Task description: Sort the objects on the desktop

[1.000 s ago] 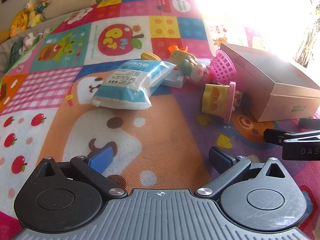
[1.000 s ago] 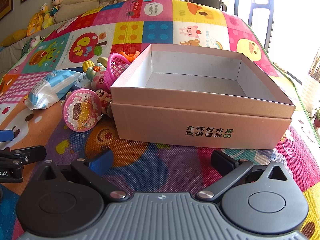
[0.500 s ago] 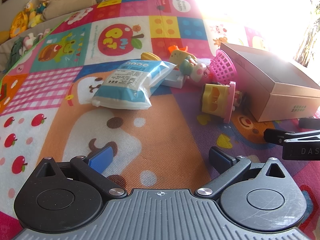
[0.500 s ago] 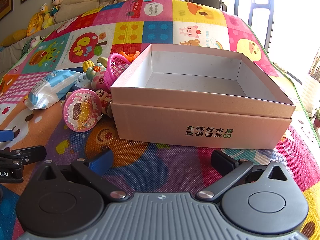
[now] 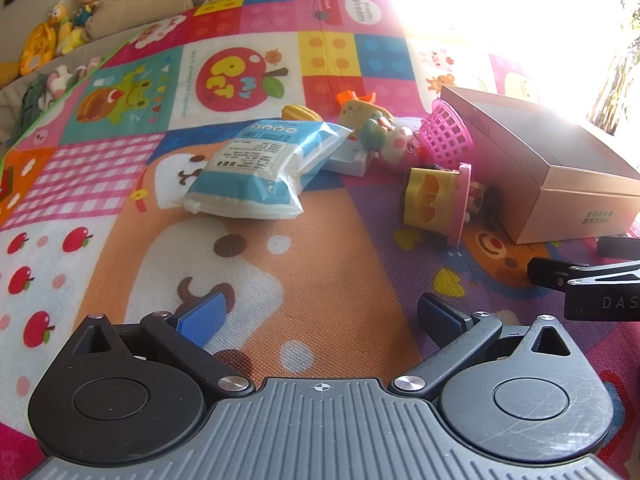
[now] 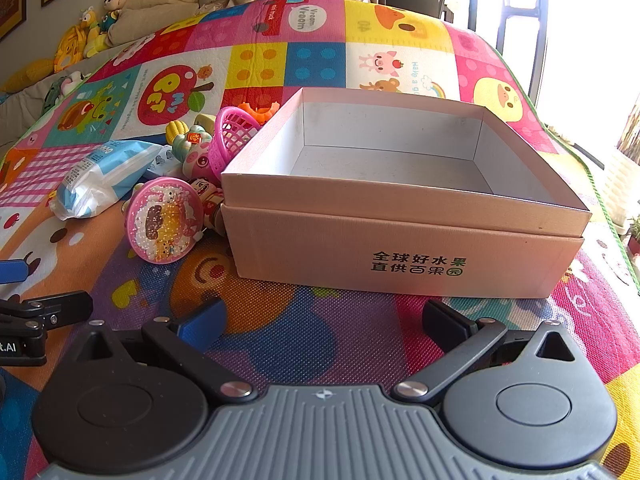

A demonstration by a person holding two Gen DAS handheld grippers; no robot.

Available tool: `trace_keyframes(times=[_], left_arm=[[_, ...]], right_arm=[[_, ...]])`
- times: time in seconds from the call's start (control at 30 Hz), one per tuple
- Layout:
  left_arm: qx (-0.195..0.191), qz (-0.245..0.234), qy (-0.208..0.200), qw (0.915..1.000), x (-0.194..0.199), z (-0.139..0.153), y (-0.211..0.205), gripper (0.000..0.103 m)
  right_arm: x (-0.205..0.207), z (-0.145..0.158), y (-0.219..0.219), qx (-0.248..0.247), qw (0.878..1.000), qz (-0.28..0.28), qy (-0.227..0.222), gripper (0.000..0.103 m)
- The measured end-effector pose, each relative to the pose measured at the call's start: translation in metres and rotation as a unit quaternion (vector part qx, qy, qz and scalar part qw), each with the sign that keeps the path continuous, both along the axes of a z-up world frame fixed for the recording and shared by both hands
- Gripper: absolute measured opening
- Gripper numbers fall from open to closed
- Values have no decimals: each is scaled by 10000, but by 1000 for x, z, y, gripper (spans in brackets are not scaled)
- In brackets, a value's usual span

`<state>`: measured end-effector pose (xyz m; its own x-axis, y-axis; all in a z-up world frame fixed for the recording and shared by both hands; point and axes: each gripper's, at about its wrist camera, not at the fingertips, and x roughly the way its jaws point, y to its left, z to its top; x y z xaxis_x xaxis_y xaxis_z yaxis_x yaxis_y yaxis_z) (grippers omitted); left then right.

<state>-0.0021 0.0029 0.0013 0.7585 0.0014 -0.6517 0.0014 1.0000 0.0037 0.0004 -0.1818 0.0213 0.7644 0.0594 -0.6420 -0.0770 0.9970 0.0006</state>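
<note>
Left wrist view matches the frames from a second ago: nothing has shifted, neither tool nor toys, so you have not yet started sorting and the box [image 6: 400, 168] is empty. Your left tool [image 5: 320, 312] hangs low over the mat [image 5: 320, 264], fingers spread wide with nothing between them. The wipes pack [image 5: 260, 168] lies ahead and a little left of it, well apart. The yellow toy [image 5: 434, 204] with its pink disc sits ahead to the right, just beside the box's near left corner. Behind it are the pig figure [image 5: 394, 142] and the pink basket [image 5: 448, 136], which leans on the box wall.

Your right tool [image 6: 324, 320] is also spread and empty, pointing straight at the box's front wall, near but not touching. The clutter lies left of it, so the left tool looks better placed for a first pick.
</note>
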Motion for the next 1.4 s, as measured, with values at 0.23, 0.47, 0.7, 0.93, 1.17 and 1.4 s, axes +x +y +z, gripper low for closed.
trace_keyframes(times=[0.23,0.47,0.7,0.93,1.17,1.4], left_arm=[[10,-7,19,10000,1,-1,-2,103],[1,-36,71,10000,3,-1,-1,103],[11,-168,169,9997,4,1,1,103],[97,-118,-452,9989,4,17,12,103],[-98,528,-1106,9924,19,48,60,103],[-1116,1475,-1384,9729,20,62,121,103]], right_arm=[[1,2,-4,95,9998,117,123,103],[0,4,-2,-28,9991,201,361,103],[-1,4,-2,-46,9990,195,397,103],[-8,14,-2,66,9951,820,548,103],[38,123,37,140,9874,1458,-592,103],[243,116,86,448,9912,884,883,86]])
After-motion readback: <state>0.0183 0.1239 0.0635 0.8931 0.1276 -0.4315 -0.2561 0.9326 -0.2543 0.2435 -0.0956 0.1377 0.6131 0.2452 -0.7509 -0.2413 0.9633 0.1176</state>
